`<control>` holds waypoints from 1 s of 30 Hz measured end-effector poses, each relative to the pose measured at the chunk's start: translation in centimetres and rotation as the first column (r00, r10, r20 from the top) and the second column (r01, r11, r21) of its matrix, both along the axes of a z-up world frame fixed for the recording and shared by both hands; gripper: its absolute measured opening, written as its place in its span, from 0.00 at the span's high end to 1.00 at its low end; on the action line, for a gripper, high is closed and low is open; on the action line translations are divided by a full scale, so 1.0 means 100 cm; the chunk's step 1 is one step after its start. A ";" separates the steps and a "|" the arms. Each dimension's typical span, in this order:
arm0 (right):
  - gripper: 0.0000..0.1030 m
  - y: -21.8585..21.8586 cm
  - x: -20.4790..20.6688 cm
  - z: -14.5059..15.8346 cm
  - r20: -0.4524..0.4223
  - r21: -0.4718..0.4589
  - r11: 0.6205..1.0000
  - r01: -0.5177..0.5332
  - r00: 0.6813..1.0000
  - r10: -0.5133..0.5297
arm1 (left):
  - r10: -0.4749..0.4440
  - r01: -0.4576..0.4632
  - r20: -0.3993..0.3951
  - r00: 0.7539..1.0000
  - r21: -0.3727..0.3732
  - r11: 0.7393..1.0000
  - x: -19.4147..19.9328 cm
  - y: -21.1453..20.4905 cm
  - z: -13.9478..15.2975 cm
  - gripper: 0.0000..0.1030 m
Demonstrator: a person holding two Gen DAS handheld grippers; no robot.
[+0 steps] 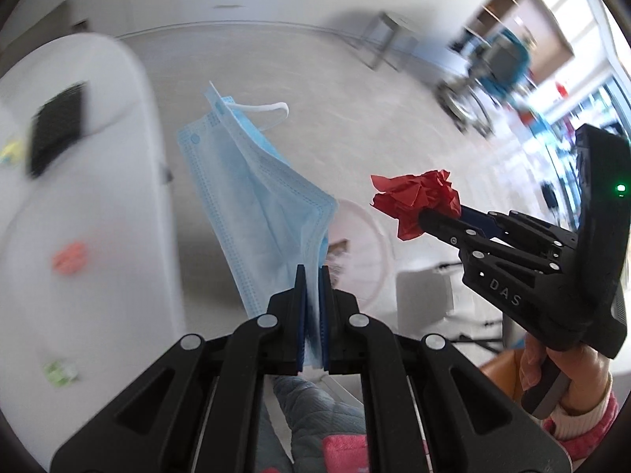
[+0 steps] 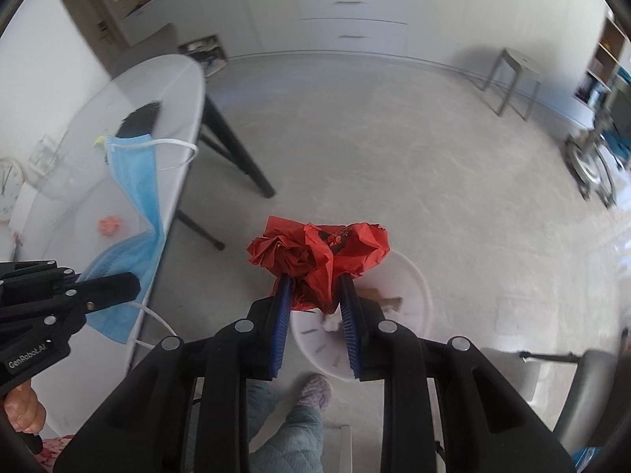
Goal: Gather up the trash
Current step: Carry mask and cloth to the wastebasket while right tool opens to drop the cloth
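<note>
My left gripper (image 1: 314,272) is shut on a light blue face mask (image 1: 252,197), which hangs from it in the air beside the white table; the mask also shows in the right wrist view (image 2: 138,181). My right gripper (image 2: 315,283) is shut on a crumpled red paper ball (image 2: 319,252) and holds it above a white round bin (image 2: 410,276) on the floor. In the left wrist view the right gripper (image 1: 422,216) with the red ball (image 1: 418,197) is to the right, near the bin (image 1: 366,236), which holds some scraps.
A white table (image 2: 157,90) stands to the left with a black object (image 1: 59,126), a pink crumpled scrap (image 2: 109,224), a green scrap (image 1: 59,372) and a yellow scrap (image 1: 10,151) on it. A grey stool (image 2: 512,79) stands far back. My slippered foot (image 2: 313,390) is near the bin.
</note>
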State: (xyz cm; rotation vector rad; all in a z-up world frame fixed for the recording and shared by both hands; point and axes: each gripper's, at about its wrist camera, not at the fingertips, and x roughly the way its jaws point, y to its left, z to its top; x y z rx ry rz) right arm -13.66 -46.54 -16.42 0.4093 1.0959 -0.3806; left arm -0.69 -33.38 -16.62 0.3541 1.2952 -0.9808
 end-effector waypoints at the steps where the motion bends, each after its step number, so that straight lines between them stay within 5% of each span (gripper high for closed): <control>1: 0.75 -0.008 -0.010 -0.002 -0.007 -0.002 1.000 0.022 1.000 -0.022 | -0.025 0.026 -0.016 1.000 0.001 1.000 -0.006 -0.013 -0.005 0.95; 12: 0.75 -0.054 -0.062 -0.023 -0.043 0.014 0.989 0.146 0.989 -0.145 | -0.187 0.195 -0.106 0.977 0.069 0.978 -0.058 -0.096 -0.055 0.92; 17: 0.75 -0.059 -0.064 -0.029 -0.050 0.024 0.988 0.155 0.987 -0.154 | -0.179 0.188 -0.087 0.980 0.095 0.978 -0.055 -0.101 -0.060 0.60; 30: 0.75 -0.060 -0.062 -0.032 -0.054 0.031 0.989 0.147 0.988 -0.145 | -0.146 0.150 -0.052 0.988 0.085 0.985 -0.057 -0.099 -0.050 0.37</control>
